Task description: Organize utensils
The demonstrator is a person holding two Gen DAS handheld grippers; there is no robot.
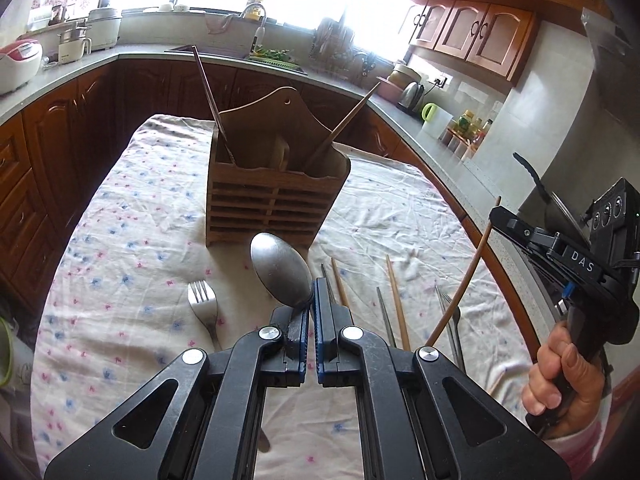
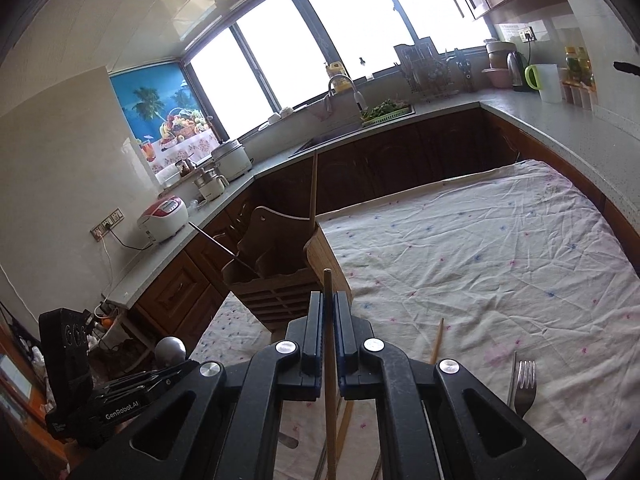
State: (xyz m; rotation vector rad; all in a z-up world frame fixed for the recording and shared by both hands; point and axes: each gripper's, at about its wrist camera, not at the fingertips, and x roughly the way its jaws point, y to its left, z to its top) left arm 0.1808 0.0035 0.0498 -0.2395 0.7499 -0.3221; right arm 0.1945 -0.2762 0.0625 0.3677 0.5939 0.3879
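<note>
A wooden utensil holder (image 1: 272,192) stands on the cloth-covered table, with a dark chopstick (image 1: 208,92) and a wooden chopstick (image 1: 348,120) leaning in it. My left gripper (image 1: 311,300) is shut on a metal spoon (image 1: 280,270), bowl forward, held just in front of the holder. My right gripper (image 2: 329,304) is shut on a wooden chopstick (image 2: 329,360), held upright to the right of the holder (image 2: 280,284). The right gripper also shows in the left wrist view (image 1: 496,216).
On the floral tablecloth (image 1: 132,240) lie a fork (image 1: 204,308), several loose wooden and metal chopsticks (image 1: 396,300) and another fork (image 2: 524,384). Kitchen counters and brown cabinets surround the table (image 2: 500,248) on three sides.
</note>
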